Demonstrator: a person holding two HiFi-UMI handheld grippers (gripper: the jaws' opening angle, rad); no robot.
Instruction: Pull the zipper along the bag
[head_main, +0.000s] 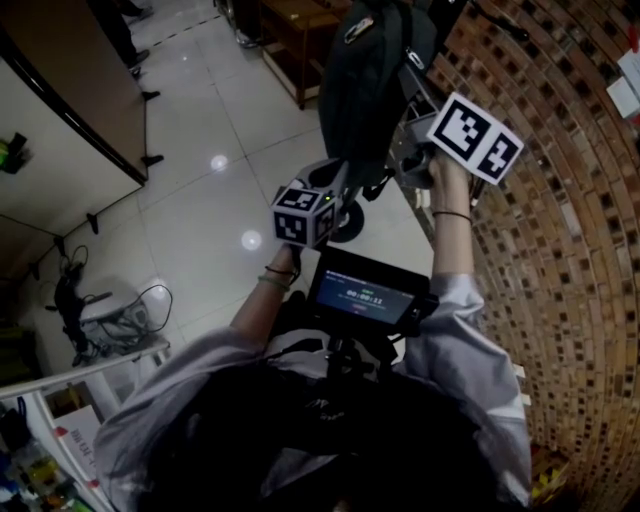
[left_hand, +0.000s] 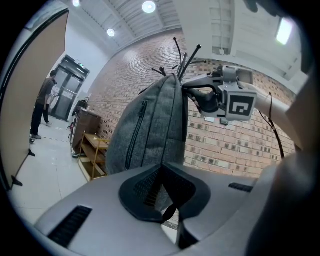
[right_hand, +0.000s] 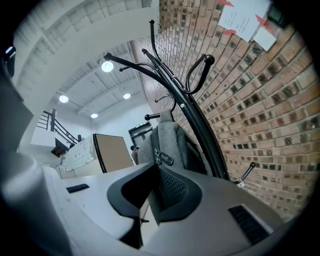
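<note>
Overhead, in the head view, the dark bag (head_main: 370, 70) hung from a coat rack (head_main: 400, 20) beside the brick wall (head_main: 560, 260). The tips of the left gripper (head_main: 335, 200) and the right gripper (head_main: 405, 150) were hidden behind the bag and their marker cubes.

In the left gripper view the jaws were pinched together on the bag's lower edge, with grey fabric between the pads and a thin strap (left_hand: 170, 212) dangling below.

In the right gripper view the fingers stood narrow, their tips closed on the zipper pull (right_hand: 161, 157), whose lower end the pads covered.
</note>
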